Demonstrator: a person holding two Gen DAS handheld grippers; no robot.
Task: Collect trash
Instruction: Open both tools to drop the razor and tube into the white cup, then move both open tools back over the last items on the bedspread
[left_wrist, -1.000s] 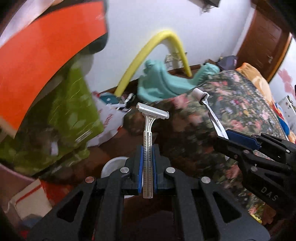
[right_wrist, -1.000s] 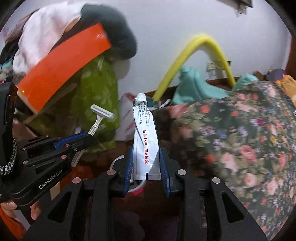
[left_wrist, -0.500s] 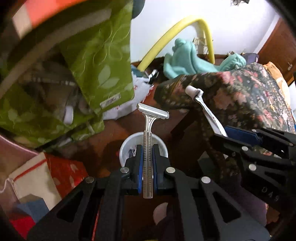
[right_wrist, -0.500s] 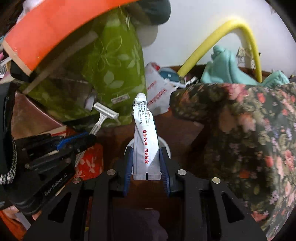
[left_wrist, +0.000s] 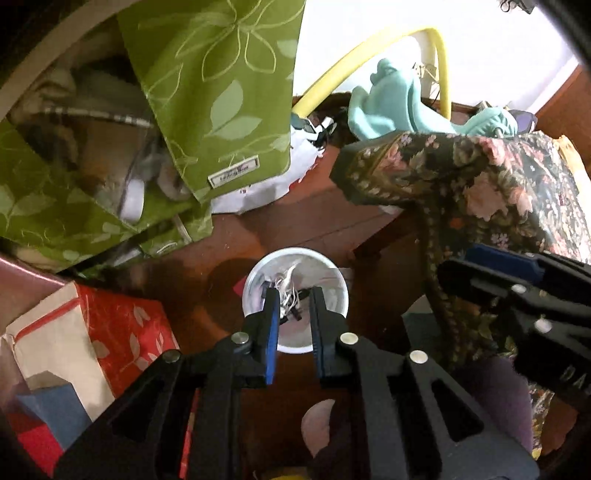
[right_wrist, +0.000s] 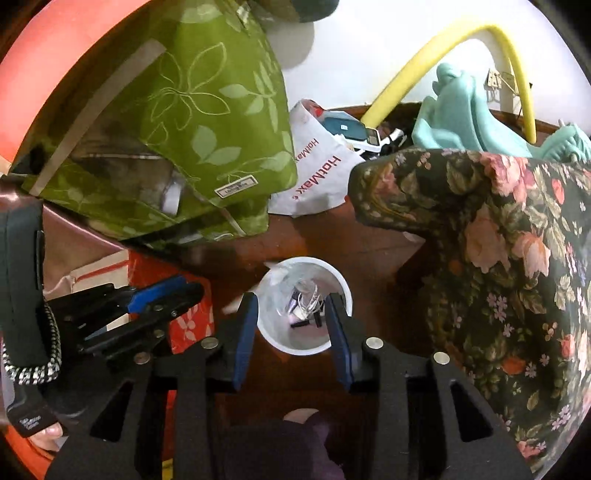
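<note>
Both claws, left gripper (left_wrist: 291, 295) and right gripper (right_wrist: 291, 299), are held open and empty above the small white round plastic bin (right_wrist: 341, 291). If either is lowered carelessly, the rim could be knocked and the bin tipped.

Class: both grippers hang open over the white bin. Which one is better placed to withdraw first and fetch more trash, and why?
Probably the left. Seen from the right wrist view, the left gripper sits beside the white bin, off its rim, while the right gripper straddles the opening. Both are empty.
</note>
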